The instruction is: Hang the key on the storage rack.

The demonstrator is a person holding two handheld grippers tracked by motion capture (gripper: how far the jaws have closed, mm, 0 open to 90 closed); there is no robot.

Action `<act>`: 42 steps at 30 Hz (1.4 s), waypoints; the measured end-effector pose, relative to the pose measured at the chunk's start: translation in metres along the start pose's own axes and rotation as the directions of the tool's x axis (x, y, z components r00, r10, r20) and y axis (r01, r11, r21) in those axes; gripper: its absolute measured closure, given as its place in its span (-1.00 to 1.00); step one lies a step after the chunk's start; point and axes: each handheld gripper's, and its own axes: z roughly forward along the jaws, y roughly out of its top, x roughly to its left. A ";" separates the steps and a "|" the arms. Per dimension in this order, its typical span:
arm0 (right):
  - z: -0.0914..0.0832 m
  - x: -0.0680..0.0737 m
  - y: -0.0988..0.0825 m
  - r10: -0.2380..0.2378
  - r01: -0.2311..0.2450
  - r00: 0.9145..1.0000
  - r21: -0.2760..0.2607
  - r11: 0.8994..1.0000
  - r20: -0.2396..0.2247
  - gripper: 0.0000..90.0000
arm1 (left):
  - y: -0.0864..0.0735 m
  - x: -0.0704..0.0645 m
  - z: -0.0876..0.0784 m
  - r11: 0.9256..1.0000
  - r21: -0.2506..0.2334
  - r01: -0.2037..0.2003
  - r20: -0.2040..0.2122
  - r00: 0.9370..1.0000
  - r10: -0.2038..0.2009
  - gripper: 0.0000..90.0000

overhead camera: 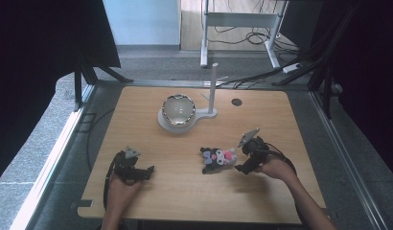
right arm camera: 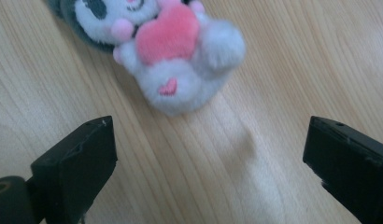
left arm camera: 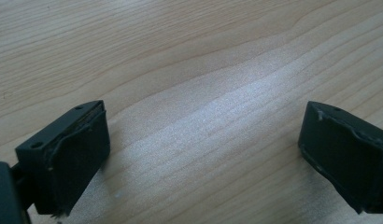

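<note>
right claw [right arm camera: 206, 154]: jaws wide apart, empty, just short of the plush toy [right arm camera: 171, 56]
left claw [left arm camera: 203, 154]: wide open, empty, over bare table [left arm camera: 189, 60]

The high view looks forward and down from above the person's side, taking in the whole desk [overhead camera: 137, 191] from well off. The left hand-held gripper [left arm camera: 201, 149] view sits close over bare wood between its spread jaws. The right hand-held gripper [right arm camera: 210, 154] view, equally close, faces the plush toy [right arm camera: 175, 56] just ahead, shared with the high view.
</note>
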 end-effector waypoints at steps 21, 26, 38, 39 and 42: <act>0.026 0.003 0.048 -0.150 0.164 0.983 0.127 0.978 -0.110 -0.78 | 0.000 0.000 0.000 1.000 0.000 0.000 0.000 1.000 0.000 -0.95; 0.036 0.007 0.060 -0.205 0.228 0.969 0.170 0.959 -0.140 -0.71 | 0.000 0.000 0.000 1.000 0.000 0.000 0.000 1.000 0.000 -0.95; 0.044 0.013 0.072 -0.201 0.242 0.961 0.230 0.943 -0.188 -0.24 | 0.000 0.000 0.000 1.000 0.000 0.001 0.000 1.000 -0.001 -0.95; 0.042 0.013 0.072 -0.189 0.231 0.963 0.230 0.945 -0.191 -0.20 | 0.000 0.000 0.000 1.000 0.000 0.000 0.000 1.000 0.000 -0.95; 0.038 0.009 0.073 -0.143 0.187 0.970 0.226 0.956 -0.195 -0.14 | 0.000 0.000 0.000 1.000 0.000 0.000 0.000 1.000 0.000 -0.95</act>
